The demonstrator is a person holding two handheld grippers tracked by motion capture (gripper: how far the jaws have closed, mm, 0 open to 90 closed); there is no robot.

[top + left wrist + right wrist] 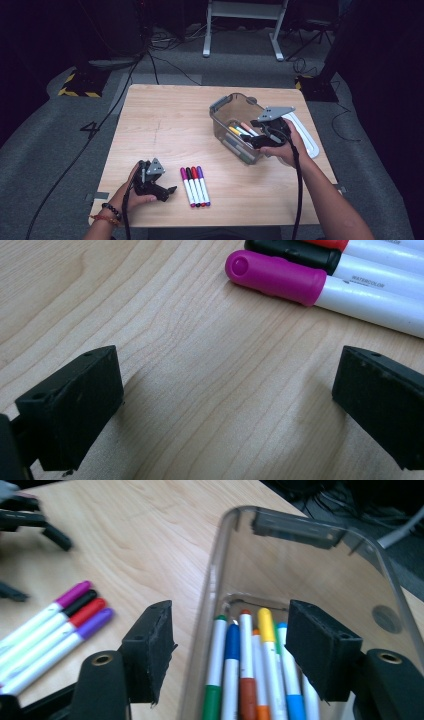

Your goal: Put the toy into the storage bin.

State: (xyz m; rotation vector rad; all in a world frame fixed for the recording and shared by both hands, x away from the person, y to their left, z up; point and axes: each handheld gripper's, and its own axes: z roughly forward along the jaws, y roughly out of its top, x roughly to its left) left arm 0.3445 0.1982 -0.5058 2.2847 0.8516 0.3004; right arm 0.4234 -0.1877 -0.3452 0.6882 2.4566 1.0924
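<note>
Markers [250,670] are lying in the clear bin [222,107] near the desk's right edge; the right gripper [230,645] is hovering open, apparently empty.

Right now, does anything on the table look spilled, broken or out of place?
Nothing stands out. Four markers lie side by side in a tidy row on the table, and the others lie inside the clear bin, which stands upright. The white lid lies beside the bin.

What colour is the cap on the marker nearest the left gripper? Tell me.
Magenta cap, on a white-barrelled marker; clearest in the left gripper view, just ahead of the left gripper.
</note>
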